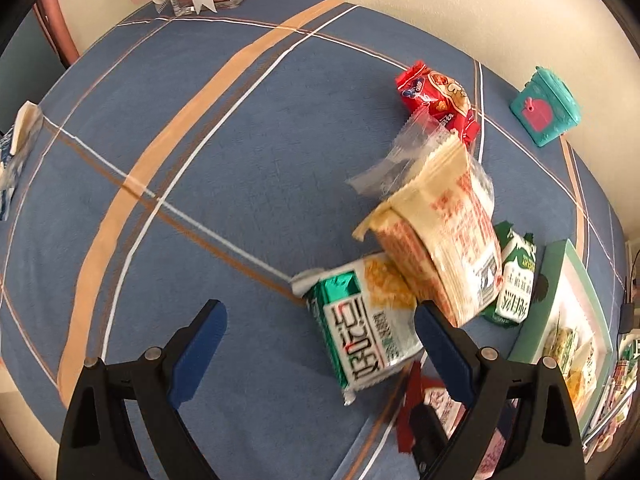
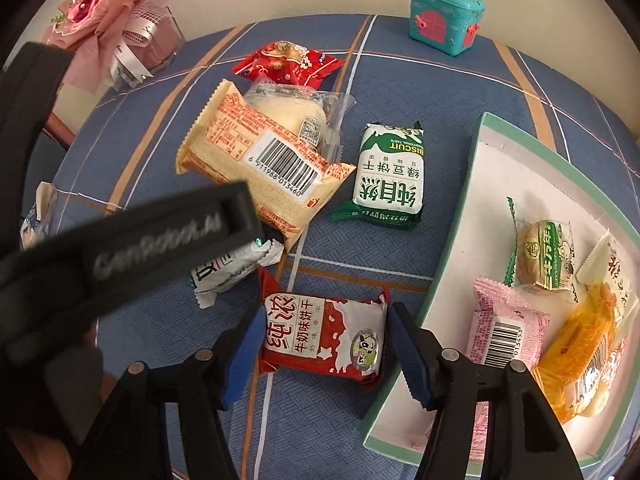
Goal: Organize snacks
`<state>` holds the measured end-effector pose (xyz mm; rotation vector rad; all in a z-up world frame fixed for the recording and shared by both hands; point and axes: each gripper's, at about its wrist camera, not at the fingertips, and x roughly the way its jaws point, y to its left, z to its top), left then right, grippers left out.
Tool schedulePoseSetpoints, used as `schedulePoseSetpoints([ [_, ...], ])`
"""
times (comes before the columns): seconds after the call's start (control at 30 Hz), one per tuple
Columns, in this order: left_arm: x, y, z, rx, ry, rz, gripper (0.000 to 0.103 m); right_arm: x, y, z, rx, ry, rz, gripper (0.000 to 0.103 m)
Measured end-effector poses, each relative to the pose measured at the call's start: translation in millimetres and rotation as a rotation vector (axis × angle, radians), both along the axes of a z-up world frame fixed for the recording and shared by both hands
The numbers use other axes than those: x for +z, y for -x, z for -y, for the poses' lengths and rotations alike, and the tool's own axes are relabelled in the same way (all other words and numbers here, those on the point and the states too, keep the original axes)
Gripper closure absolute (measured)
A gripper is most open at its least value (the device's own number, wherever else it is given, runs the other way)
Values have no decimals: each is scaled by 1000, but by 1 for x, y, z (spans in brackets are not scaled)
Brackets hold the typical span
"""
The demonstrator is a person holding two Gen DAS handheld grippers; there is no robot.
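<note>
My right gripper (image 2: 326, 346) is open, its blue pads on either side of a red-and-white milk biscuit pack (image 2: 324, 334) lying on the blue cloth. My left gripper (image 1: 320, 334) is open above a green-and-white snack pack (image 1: 360, 320), which lies nearer its right pad. The left gripper's black body (image 2: 120, 256) crosses the right wrist view and hides most of that pack (image 2: 224, 270). A green-rimmed white tray (image 2: 452, 248) at the right holds several wrapped snacks. The tray (image 1: 540, 304) also shows in the left wrist view.
On the cloth lie a beige pack with a barcode (image 2: 260, 164), a green biscuit pack (image 2: 388, 176), a clear-wrapped bun (image 2: 296, 112) and a red pack (image 2: 288, 62). A teal toy chest (image 2: 444, 18) stands at the back, a flower vase (image 2: 132, 36) at the back left.
</note>
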<state>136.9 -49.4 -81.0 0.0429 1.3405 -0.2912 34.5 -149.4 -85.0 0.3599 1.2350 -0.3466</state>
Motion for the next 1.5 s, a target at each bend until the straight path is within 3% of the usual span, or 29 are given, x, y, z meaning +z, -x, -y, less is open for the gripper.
schedulePoseSetpoints([
  [0.33,-19,-19,23,-42,-21,-32,8,-2,-3,-3,-4,0,0,37],
  [0.67,-27,-42,-23,112,-8,-102,8,-4,-5,-1,-6,-3,-3,37],
  [0.83,-27,-42,-22,122,-10,-101,8,-4,-8,-1,-6,-12,-17,35],
  [1.3,-21,-16,-3,48,15,-109,39,-8,-20,-16,55,-17,-34,25],
  [1.5,-24,-13,-21,36,15,-109,48,-10,-22,-23,79,-6,-42,20],
])
